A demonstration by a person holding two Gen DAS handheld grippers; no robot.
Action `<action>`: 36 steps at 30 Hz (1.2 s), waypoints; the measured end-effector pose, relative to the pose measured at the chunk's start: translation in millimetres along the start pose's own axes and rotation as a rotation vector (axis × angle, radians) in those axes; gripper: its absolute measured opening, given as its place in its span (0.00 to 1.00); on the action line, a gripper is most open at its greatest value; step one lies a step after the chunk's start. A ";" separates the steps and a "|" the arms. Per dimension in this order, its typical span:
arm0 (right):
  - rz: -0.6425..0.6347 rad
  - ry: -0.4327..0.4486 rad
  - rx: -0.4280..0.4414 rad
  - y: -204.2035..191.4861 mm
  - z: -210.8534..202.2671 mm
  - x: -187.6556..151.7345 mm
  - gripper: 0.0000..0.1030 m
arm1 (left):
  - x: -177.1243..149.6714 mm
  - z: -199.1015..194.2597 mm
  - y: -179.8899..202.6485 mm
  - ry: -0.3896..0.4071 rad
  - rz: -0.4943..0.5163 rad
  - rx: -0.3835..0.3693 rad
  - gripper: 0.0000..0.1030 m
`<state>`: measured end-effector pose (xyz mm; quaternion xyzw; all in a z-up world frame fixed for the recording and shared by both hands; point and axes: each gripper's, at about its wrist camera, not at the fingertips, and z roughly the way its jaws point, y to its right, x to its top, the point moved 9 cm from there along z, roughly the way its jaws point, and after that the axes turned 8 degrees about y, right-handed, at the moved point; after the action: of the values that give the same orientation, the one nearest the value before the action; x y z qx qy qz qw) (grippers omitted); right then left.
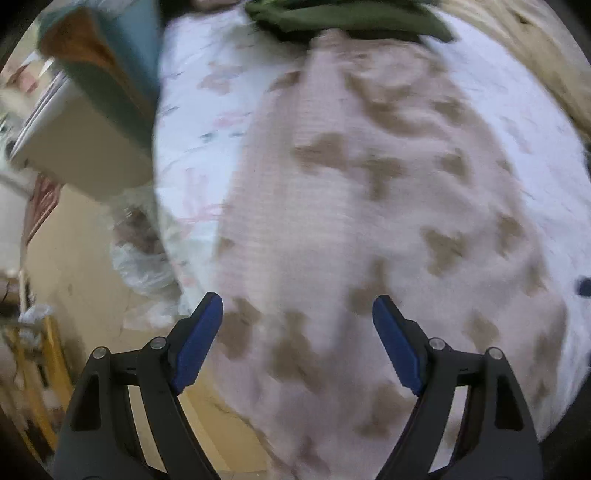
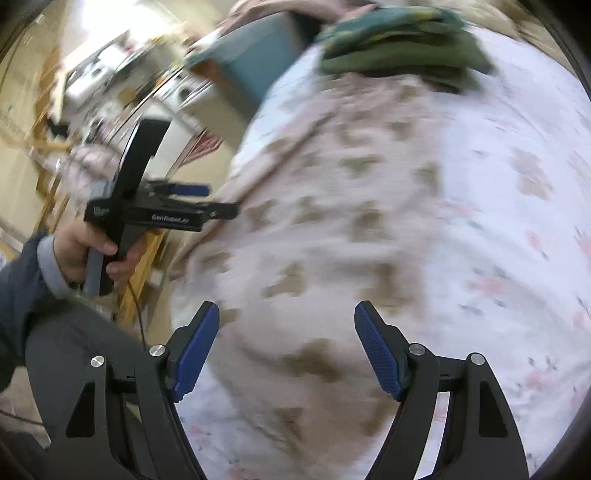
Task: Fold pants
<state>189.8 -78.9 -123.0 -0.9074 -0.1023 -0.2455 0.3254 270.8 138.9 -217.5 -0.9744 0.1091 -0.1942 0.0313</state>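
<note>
Pale pink pants (image 1: 351, 206) with brown patches lie spread along a bed covered by a white floral sheet (image 1: 199, 122). They also show in the right wrist view (image 2: 332, 229). My left gripper (image 1: 297, 314) is open and empty, just above the near end of the pants. My right gripper (image 2: 286, 325) is open and empty above the pants too. The left gripper (image 2: 192, 201) shows in the right wrist view, held in a hand at the bed's left edge. Both views are blurred.
A folded dark green garment (image 1: 347, 18) lies at the far end of the bed, also in the right wrist view (image 2: 399, 48). A teal box (image 1: 110, 66) and a clear plastic bag (image 1: 140, 251) stand left of the bed. The sheet (image 2: 517, 221) lies to the right.
</note>
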 end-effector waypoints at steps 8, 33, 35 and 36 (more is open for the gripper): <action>0.099 0.056 -0.019 38.4 -8.3 12.7 0.76 | -19.3 6.4 -119.5 -0.003 -0.463 0.111 0.78; 0.350 -0.232 0.038 36.5 37.7 -87.7 0.73 | -108.0 -10.8 -1.0 -0.221 -0.131 -0.424 0.27; 0.319 -0.238 0.045 24.6 44.4 -91.3 0.52 | -109.5 -14.1 1.4 -0.224 -0.088 -0.397 0.15; 0.324 -0.249 0.055 19.2 48.3 -95.0 0.40 | -109.2 -19.1 1.9 -0.224 -0.069 -0.379 0.07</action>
<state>133.2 -65.2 -214.3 -0.9262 -0.0011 -0.0732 0.3700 164.7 161.2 -240.6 -0.9815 0.1060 -0.0617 -0.1471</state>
